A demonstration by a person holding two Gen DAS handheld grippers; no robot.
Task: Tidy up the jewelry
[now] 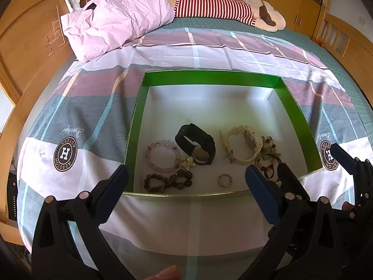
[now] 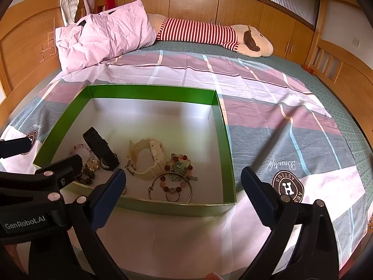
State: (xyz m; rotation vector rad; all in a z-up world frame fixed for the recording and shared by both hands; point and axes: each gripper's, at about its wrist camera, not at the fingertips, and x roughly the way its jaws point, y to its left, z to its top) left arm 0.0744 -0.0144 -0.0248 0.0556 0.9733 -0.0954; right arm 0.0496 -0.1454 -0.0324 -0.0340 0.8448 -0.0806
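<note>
A bed (image 1: pixel 326 46) carries a plaid sheet (image 1: pixel 209 53), green box (image 1: pixel 209 78), pink pillow (image 1: pixel 116 18) and striped plush (image 1: pixel 221 9).

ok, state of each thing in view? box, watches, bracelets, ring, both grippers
green box: lidless, on the bedspread
black watch: in box, on its side, strap looped
cream watch: in box, on its side, buckle undone
pink bead bracelet: flat in box
dark bead bracelet: flat in box
small ring: flat, near front wall
left hand-held gripper: open, empty
right hand-held gripper: open, empty
</note>
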